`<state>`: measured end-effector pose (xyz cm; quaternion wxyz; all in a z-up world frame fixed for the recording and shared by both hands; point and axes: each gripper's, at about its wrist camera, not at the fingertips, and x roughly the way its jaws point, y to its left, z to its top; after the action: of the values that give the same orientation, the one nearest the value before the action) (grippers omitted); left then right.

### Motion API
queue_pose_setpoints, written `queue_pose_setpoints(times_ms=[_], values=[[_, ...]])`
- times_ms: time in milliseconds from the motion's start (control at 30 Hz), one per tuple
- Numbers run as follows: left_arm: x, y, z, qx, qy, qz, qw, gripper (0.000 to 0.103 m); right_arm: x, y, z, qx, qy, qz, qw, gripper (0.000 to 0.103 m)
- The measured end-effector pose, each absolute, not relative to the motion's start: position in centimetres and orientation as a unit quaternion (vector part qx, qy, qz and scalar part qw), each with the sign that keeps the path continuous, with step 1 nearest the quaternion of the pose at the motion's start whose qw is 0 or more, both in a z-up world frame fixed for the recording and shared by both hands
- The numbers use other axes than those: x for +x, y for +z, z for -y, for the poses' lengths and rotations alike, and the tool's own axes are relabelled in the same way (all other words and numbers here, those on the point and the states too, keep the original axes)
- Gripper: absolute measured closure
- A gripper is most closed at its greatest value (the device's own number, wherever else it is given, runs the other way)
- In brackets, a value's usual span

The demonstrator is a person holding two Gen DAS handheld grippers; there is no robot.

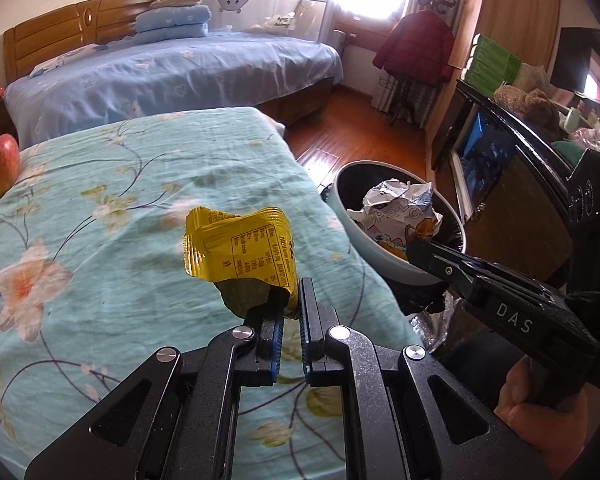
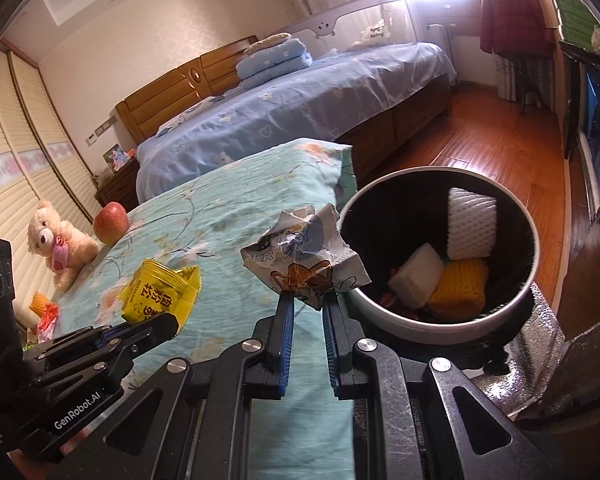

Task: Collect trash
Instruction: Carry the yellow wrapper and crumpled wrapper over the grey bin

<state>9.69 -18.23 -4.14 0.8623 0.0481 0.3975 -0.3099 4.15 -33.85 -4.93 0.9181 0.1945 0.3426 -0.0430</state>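
Left claw [image 1: 290,312] pinches a yellow wrapper [image 1: 240,248], upright over the bed [image 1: 100,200]. Right claw [image 2: 306,304] pinches crumpled paper [image 2: 306,258] beside the bin [image 2: 420,330]; claw bodies read "DAS" and "GenRobot.AI".

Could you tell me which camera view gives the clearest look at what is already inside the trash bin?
The right wrist view: it looks down into the trash bin, showing a white foam net, a white sponge and a yellow sponge. In the left wrist view, the crumpled cartoon wrapper in the right tongs hides most of the interior.
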Motion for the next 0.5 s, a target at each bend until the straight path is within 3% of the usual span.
queue_pose_setpoints(times_ms=[500], values=[[9.4, -3.8, 21.2, 0.066, -0.335, -0.392, 0.854, 0.096, 2.9, -5.2, 37.1, 0.204, -0.076, -0.341, 0.914, 0.088]])
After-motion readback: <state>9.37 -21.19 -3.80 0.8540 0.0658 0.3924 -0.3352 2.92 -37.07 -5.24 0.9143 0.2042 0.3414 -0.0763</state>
